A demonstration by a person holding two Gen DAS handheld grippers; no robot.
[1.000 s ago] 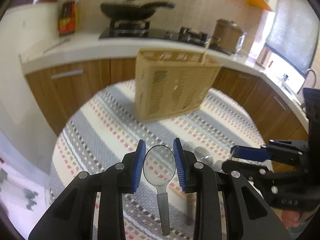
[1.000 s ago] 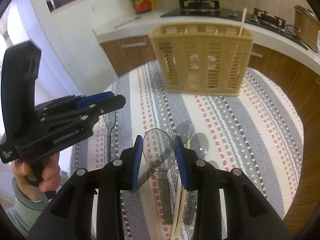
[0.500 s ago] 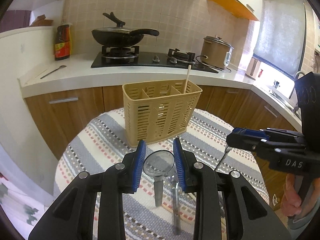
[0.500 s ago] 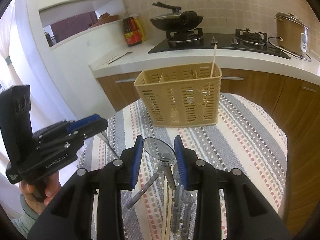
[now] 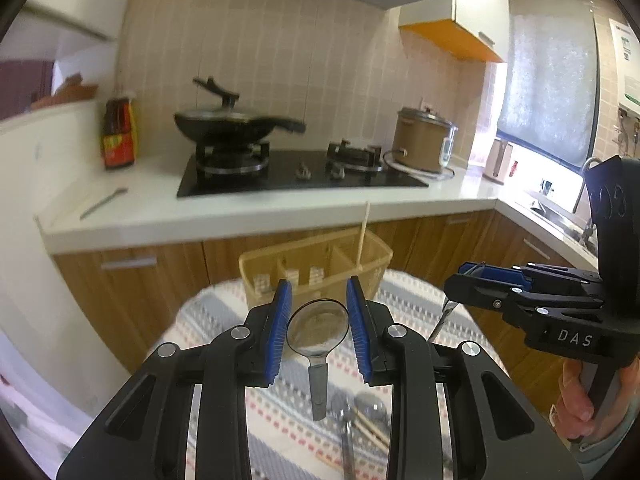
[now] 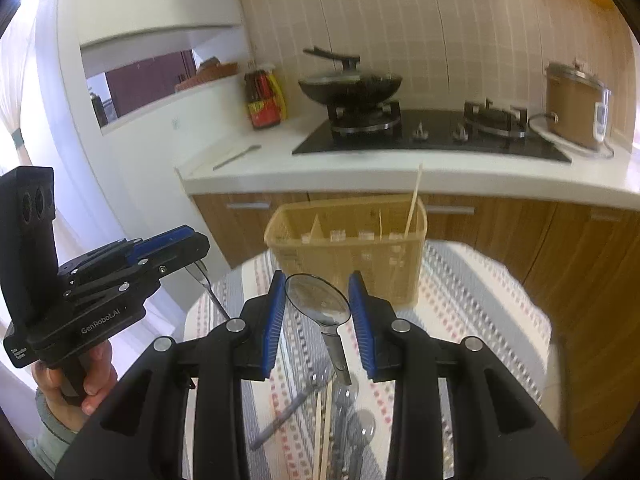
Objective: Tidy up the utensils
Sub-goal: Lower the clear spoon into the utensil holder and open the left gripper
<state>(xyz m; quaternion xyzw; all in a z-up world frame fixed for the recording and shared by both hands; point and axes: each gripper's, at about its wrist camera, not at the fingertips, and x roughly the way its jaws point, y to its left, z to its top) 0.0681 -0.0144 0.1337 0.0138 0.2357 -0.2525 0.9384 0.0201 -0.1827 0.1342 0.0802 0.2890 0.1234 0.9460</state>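
Observation:
My left gripper [image 5: 319, 322] is shut on a metal spoon [image 5: 317, 328], bowl up between the blue pads, handle hanging down. My right gripper [image 6: 317, 314] is shut on another metal spoon [image 6: 320, 300] the same way. Both are raised above the round striped table [image 6: 472, 300]. A tan slotted utensil basket [image 6: 346, 248] stands at the table's far side with one chopstick [image 6: 412, 200] upright in its right compartment; it also shows in the left wrist view [image 5: 316, 268]. Several spoons and chopsticks [image 6: 340, 412] lie on the table below. Each gripper appears in the other's view.
A white counter [image 5: 168, 208] runs behind the table with a gas hob, a black lidded wok [image 5: 228, 124], a brown rice cooker [image 5: 424, 144] and a red sauce bottle [image 5: 118, 136]. Wooden cabinets stand under it. A sink sits at the far right.
Both grippers have risen with their spoons. The basket and table now sit lower in both views and the wall shows more.

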